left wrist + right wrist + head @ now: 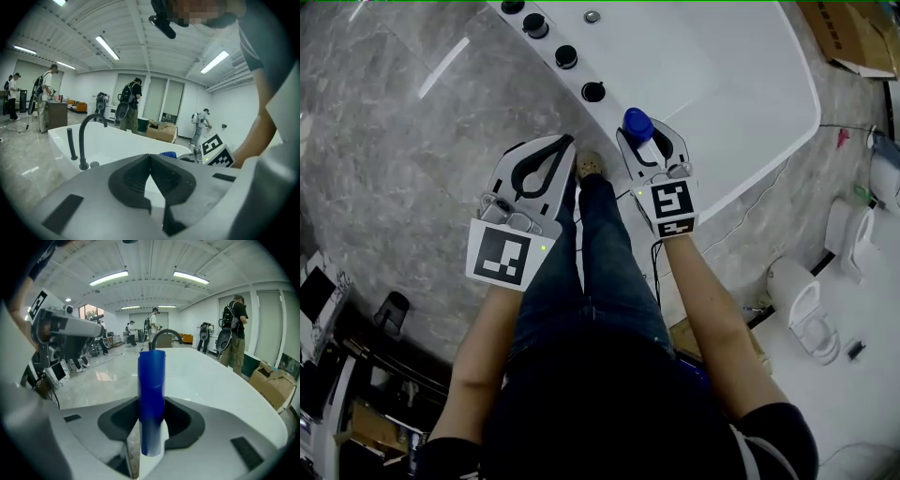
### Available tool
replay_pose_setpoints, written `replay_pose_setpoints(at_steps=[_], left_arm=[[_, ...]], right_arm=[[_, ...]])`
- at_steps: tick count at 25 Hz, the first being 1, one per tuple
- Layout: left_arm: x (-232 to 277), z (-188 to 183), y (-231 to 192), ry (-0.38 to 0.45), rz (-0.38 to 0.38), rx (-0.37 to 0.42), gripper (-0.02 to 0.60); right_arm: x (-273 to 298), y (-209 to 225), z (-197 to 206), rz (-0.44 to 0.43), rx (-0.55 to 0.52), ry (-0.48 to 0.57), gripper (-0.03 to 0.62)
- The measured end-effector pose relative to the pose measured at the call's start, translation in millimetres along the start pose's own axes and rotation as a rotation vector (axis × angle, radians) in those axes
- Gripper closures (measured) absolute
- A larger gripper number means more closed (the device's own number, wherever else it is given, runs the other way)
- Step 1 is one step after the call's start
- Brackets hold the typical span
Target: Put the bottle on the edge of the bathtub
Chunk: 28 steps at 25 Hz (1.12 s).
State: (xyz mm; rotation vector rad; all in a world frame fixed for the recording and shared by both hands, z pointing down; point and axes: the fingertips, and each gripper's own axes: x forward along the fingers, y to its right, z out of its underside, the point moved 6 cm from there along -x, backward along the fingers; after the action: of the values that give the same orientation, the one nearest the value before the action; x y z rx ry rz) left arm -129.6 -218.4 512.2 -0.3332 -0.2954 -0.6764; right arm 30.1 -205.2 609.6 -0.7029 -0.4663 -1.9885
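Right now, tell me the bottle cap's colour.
Blue bottle cap; clearest in the right gripper view.

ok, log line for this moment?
right gripper: shut on blue-capped white plastic bottle | left gripper: shut, empty | bottle by white bathtub edge near round black taps, not released

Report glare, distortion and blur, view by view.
Head view: sharp, with a light streak glaring on the marble floor. Left gripper view: fisheye, dark corners, faucet crisp. Right gripper view: same fisheye bend, the close bottle slightly soft at its base.
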Motion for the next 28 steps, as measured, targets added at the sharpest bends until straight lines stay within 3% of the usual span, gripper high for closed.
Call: replay_pose_setpoints(at_steps=[13,28], left_arm=[[9.5,20.1,1.4,-0.037,-0.018,-0.022,0.558],[1.5,35.1,4.3,-0.055,-0.028,-0.055,0.557]], right_arm=[[36.7,1.6,26.6,-0.045,-0.063,-0.09,0.424],[65.3,-5.6,22.4,-0.119,-0.144,0.004,0.424]])
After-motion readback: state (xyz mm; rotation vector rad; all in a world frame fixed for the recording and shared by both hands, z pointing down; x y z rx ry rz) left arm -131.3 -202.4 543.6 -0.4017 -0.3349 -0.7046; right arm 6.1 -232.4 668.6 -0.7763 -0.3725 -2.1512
